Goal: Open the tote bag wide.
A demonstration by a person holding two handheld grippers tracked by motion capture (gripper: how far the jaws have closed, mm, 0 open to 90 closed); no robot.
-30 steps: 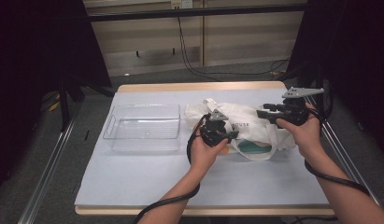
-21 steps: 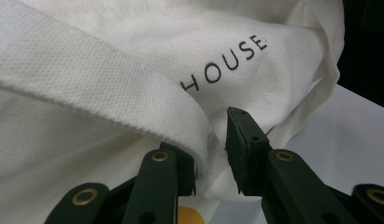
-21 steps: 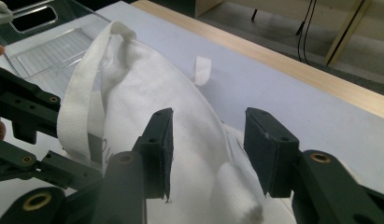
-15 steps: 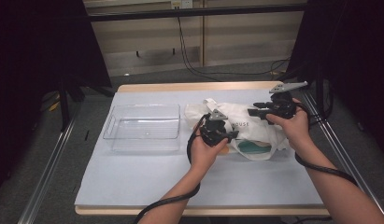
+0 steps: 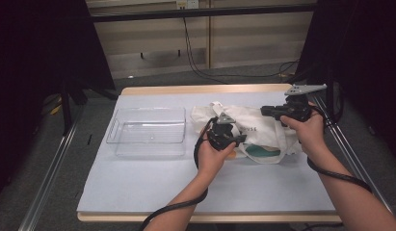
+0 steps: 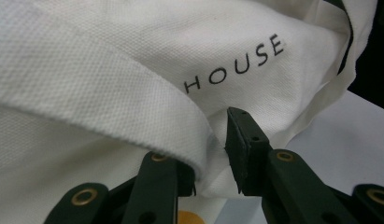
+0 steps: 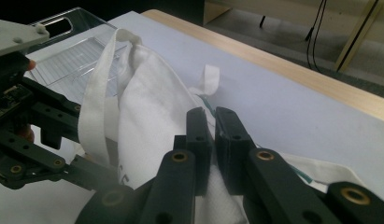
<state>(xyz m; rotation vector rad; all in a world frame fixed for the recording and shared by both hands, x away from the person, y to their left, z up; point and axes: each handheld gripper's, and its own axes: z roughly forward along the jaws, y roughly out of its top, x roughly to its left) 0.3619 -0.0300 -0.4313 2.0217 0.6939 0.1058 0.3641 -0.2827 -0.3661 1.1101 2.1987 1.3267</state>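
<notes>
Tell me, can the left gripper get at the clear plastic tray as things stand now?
Probably not yet: the left gripper is busy at the white bag. The clear tray lies apart beside it, with bare table between.

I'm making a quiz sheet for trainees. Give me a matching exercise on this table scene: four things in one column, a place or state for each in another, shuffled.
Things:
1. clear tray
2. white tote bag
3. left gripper
4. right gripper

Places or states:
A. jaws pinched on the bag's edge, having just closed
B. lies crumpled between the two hands
C. jaws around the bag's strap
D. sits empty left of the bag

Pairs: 1-D, 2-B, 3-C, 4-A
</notes>
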